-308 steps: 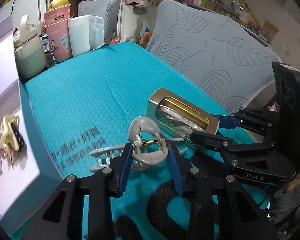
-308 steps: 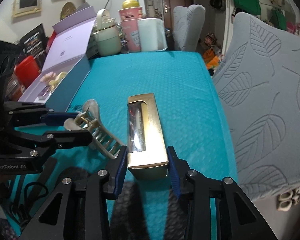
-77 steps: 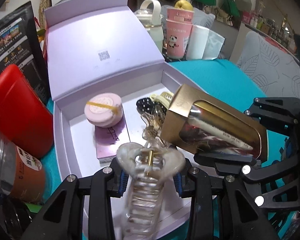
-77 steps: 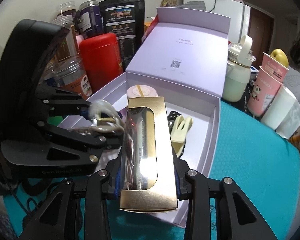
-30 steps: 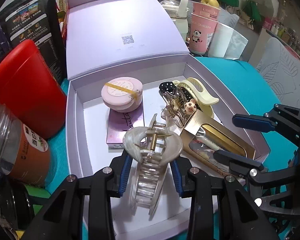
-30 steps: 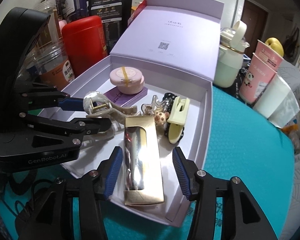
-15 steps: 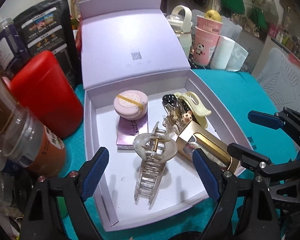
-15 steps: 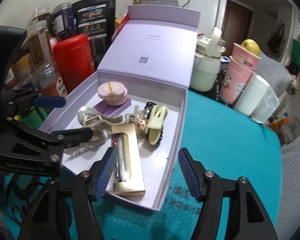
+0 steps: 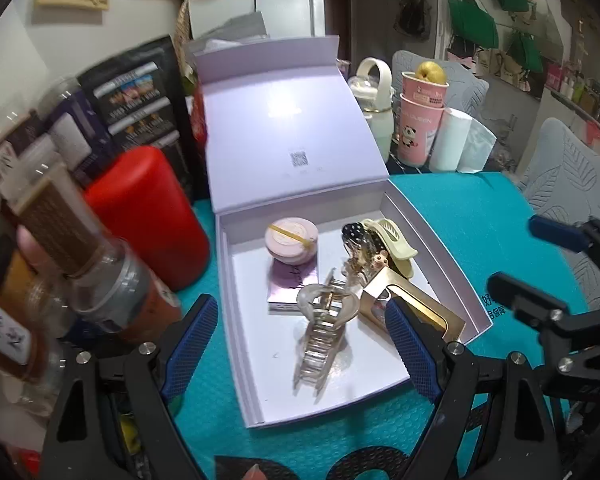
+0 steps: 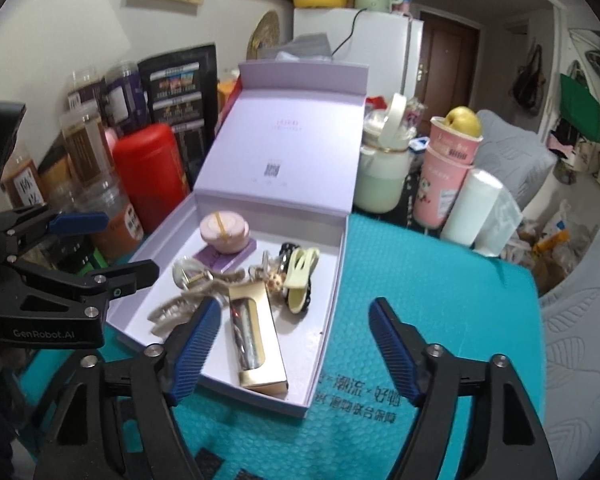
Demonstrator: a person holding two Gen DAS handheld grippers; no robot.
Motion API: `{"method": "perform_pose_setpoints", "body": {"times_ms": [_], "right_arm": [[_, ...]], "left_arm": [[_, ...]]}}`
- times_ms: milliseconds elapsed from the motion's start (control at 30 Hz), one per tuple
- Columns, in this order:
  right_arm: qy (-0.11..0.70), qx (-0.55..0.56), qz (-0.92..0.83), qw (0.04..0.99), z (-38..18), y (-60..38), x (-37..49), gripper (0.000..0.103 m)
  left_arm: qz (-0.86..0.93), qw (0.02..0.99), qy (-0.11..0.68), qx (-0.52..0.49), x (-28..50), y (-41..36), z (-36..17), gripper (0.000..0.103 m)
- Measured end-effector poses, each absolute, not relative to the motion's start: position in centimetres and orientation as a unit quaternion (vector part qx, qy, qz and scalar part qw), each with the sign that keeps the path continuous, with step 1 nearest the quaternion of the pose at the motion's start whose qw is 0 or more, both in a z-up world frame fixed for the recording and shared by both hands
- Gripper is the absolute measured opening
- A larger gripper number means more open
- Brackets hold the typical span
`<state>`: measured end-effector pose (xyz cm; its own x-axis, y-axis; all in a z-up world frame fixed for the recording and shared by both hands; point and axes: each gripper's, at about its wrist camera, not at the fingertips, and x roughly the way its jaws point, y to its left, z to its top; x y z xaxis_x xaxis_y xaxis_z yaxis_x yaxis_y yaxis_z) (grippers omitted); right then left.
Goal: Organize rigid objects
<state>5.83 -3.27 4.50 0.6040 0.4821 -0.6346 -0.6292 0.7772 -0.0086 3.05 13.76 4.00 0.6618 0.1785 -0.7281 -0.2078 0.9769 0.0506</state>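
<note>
An open lilac box (image 9: 236, 320) (image 10: 332, 280) lies on the teal table with its lid propped up behind. Inside it lie a clear pearly claw clip (image 9: 324, 328) (image 10: 188, 288), a gold windowed box (image 9: 420, 308) (image 10: 256, 340), a yellow claw clip (image 9: 392, 240) (image 10: 300, 276), a pink round compact (image 9: 292, 236) (image 10: 224, 232) and a purple card. My left gripper (image 9: 300, 344) hangs open above the box's near end, holding nothing. My right gripper (image 10: 296, 352) is above the box's near right corner; its jaws are opening, with nothing gripped.
A red canister (image 9: 148, 216) (image 10: 148, 172), jars and dark packets crowd the box's left side. Behind it stand a pale green jug (image 10: 380, 172), stacked pink cups (image 10: 448, 184) and a white roll (image 10: 472, 208). Grey leaf-pattern chairs (image 10: 580, 320) flank the table's right edge.
Both grippers let go of the pearly clip and the gold box, which now lie in the lilac box. Both grippers have opened wide and risen, pulling back from the box.
</note>
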Motion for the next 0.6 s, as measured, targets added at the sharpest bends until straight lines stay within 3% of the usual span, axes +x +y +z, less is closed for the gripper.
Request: {"method": "perform_pose_setpoints", "body": {"times_ms": [167,600], "right_arm": [[0.308,-0.106,0.297,0.898,5.8,-4.3,4.4,0.089],[0.305,-0.087,0.275,0.908,7.2,-6.5,-0.2,0.094]], "left_arm": [[0.115,0.918,0.379,-0.008,1.4,13.1,5.5,0.086],[0.127,0.919,0.372,-0.019,-3.2,11.7,6.3,0.086]]}}
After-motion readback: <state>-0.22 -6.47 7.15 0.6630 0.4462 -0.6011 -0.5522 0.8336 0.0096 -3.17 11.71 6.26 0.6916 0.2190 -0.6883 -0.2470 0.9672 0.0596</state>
